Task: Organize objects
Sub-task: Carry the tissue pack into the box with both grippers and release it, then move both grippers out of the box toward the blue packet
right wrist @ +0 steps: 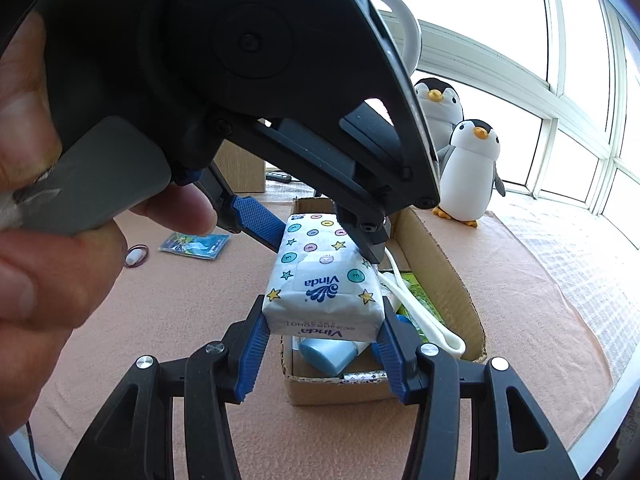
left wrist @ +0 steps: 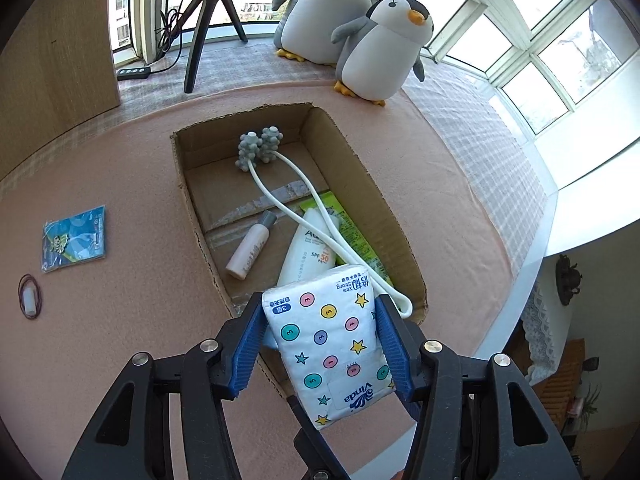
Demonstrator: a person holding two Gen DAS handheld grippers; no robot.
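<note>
Tissue pack (left wrist: 332, 340), the white Vinda one printed with coloured buttons and stars, sits pinched between both of my tools at once, held in the air over the near end of the cardboard box (left wrist: 384, 196). My left gripper (left wrist: 320, 320) has its blue pads (left wrist: 248, 344) pressed against the two long sides of the pack, jaws drawn in just to its width. Seen from my right wrist, my right gripper (right wrist: 324, 320) clamps the end of the same pack (right wrist: 324, 276) that faces it, its blue pads (right wrist: 252, 356) snug on either side, while the left tool reaches in from above and my left hand (right wrist: 52, 216) wraps its handle close to the lens. Inside the box lies a grey knobbly roller massager (left wrist: 260, 148) with a long white looped handle, its loop hanging over the near wall of the box. Beside it rest a small pink bottle (left wrist: 250, 246) with a grey cap, a white sunscreen tube (left wrist: 308, 252) marked SPF 50, and a green packet (left wrist: 352, 232) along the right wall; the tube's blue cap shows under the pack in my right view. Out on the pink cloth (left wrist: 120, 340) to the left lie a blue foil packet (left wrist: 74, 238) and a dark hair tie (left wrist: 30, 296) circling a small white object. Two plush penguins (left wrist: 380, 48) stand by the window (left wrist: 540, 52) beyond the box, near a tripod (left wrist: 208, 12).
</note>
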